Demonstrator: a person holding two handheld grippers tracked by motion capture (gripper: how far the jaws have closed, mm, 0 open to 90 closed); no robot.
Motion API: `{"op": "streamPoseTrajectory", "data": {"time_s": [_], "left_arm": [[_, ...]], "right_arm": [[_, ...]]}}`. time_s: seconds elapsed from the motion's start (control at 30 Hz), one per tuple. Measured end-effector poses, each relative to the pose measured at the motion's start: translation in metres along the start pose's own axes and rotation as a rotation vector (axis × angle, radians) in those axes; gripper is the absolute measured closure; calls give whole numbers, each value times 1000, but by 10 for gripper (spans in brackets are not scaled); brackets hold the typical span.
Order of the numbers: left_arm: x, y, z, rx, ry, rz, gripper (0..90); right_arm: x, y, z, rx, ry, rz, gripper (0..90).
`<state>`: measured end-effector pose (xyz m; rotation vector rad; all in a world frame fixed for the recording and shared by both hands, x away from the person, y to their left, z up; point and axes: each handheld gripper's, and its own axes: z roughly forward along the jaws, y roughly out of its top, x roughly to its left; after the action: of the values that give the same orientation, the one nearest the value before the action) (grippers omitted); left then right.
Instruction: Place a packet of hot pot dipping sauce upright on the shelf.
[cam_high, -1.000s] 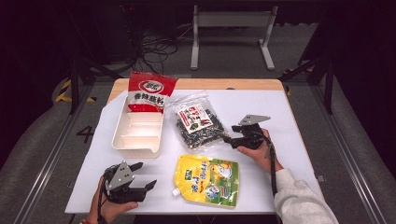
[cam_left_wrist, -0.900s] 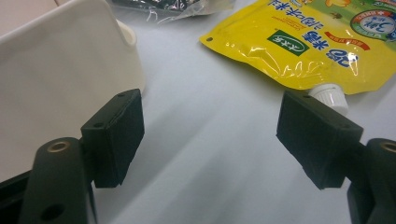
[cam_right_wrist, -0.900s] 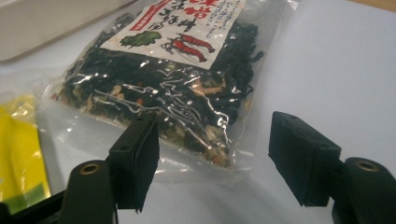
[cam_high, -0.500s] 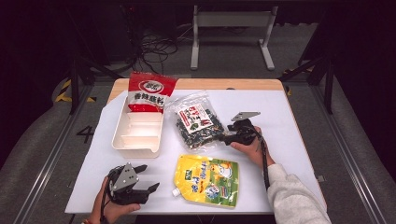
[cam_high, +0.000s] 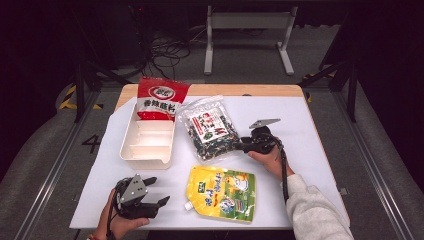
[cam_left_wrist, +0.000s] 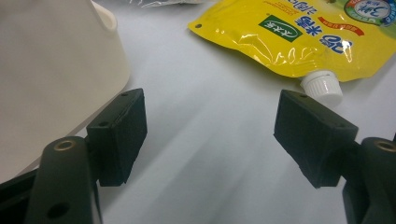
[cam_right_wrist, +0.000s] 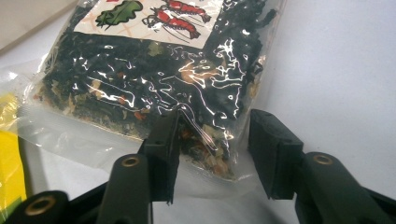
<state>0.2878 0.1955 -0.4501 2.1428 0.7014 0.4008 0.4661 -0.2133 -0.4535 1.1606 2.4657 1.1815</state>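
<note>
**Right jaws closing around the corner of the seaweed bag**

Your right gripper (cam_right_wrist: 212, 154) has its two black jaws on either side of the near corner of the clear seaweed bag (cam_right_wrist: 154, 79); they have just been closing. The left pad meets the crinkled film, while a narrow gap separates the right pad from it, so the bag is between them but not yet pinched. The bag is glossy plastic packed with dark dried flakes and orange bits, under a white label with red shrimp. It lies flat in the middle of the white table (cam_high: 320, 125), well apart from your left gripper (cam_high: 157, 192).

That gripper's jaws are spread wide, with bare table between them. Its square, matte pads rest low over the surface. Just past its right jaw is the white ribbed cap (cam_left_wrist: 322, 86) of the yellow spout pouch (cam_left_wrist: 299, 32), shiny and wrinkled. Beside its left jaw curves the smooth cream wall of the divided tray (cam_left_wrist: 56, 70).

In the high view a red snack packet (cam_high: 161, 97) rests on the tray's far end. The pouch's top is cut off in the left gripper view, and its print is too small to read.
</note>
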Motion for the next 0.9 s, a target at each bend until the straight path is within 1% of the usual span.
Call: {"op": "streamPoseTrajectory", "data": {"time_s": [0.23, 0.33, 0.47, 0.5, 0.57, 0.67, 0.7, 0.8, 0.83, 0.87, 0.9], "left_arm": [[3, 0, 2, -9, -18, -18, 263], [3, 0, 2, -4, -17, -14, 261], [3, 0, 2, -5, -19, -19, 261], [3, 0, 2, -8, -17, -21, 261], [2, 0, 2, -8, -21, -21, 261], [1, 1, 2, -11, -21, -16, 261], [1, 1, 1, -13, -21, -16, 261], [2, 1, 1, -15, -25, -21, 261], [3, 1, 1, -14, -23, -21, 260], [3, 1, 1, -15, -26, -20, 260], [3, 1, 1, -15, -27, -19, 259]], "right_arm": [[-4, -3, -3, -4, 19, 41, 650], [-5, -3, -6, -3, 18, 40, 705], [-6, -4, -11, -15, 18, 28, 827], [-6, -4, -12, -26, 19, 23, 900], [-4, -4, -14, -22, 11, 0, 900], [-4, -4, -15, -18, 15, 2, 900], [-3, -5, -15, -17, 11, -4, 900], [-2, -4, -20, -30, 14, -4, 900], [-1, -4, -22, -30, 8, -4, 900], [0, -5, -23, -33, -14, -7, 900], [0, -5, -23, -27, 18, 4, 890]]}}
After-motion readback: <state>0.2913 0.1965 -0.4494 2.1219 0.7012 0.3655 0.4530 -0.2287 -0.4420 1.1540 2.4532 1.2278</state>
